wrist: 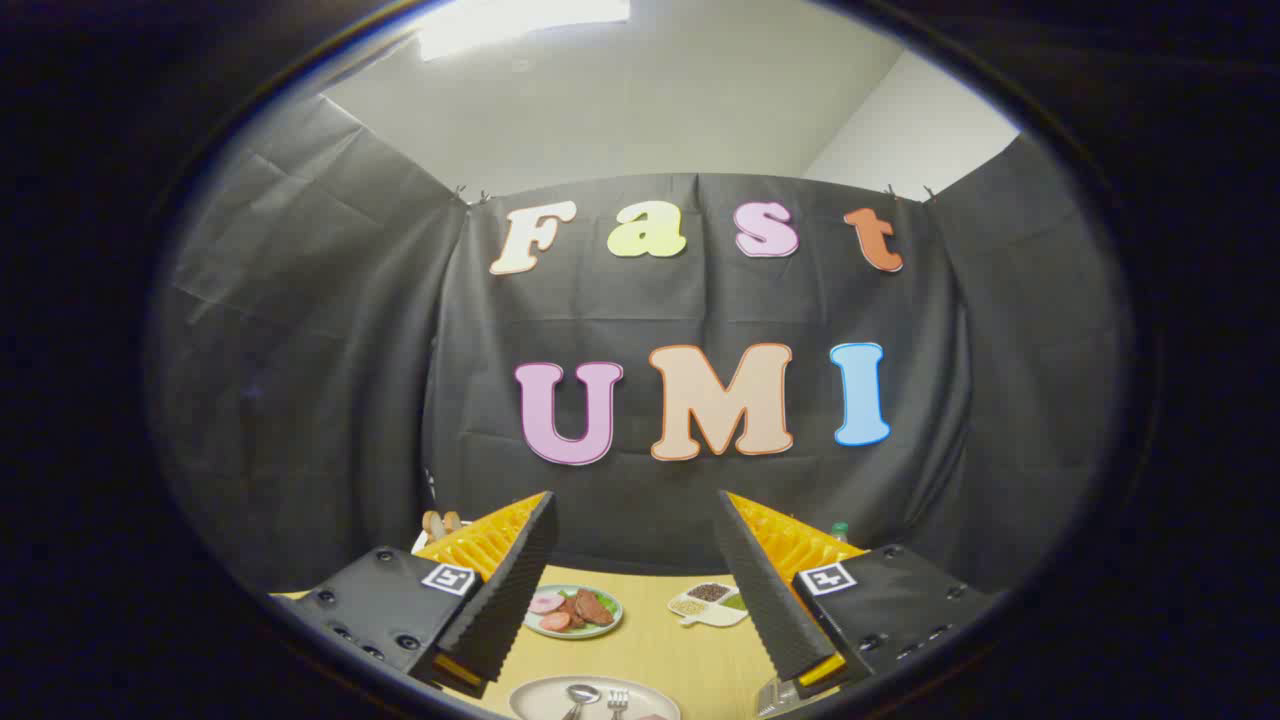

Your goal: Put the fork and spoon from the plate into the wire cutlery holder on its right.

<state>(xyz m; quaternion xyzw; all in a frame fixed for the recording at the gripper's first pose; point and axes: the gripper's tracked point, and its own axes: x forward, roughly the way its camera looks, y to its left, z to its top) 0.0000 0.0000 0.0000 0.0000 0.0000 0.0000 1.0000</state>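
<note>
The tongs (635,510) hang spread wide, gripping nothing, above the worktop (650,655), where the spoon (581,696) and fork (618,700) lie side by side on the plate (535,697) between the fingers, the holder (768,698) just right of it.

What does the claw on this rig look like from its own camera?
The claw has two long wedge-shaped fingers with ribbed inner faces, tapering toward the tips. Each sits on a dark block body studded with round screws, and each block carries a small square black-and-white marker on top. They stand apart, nothing between them.
</note>
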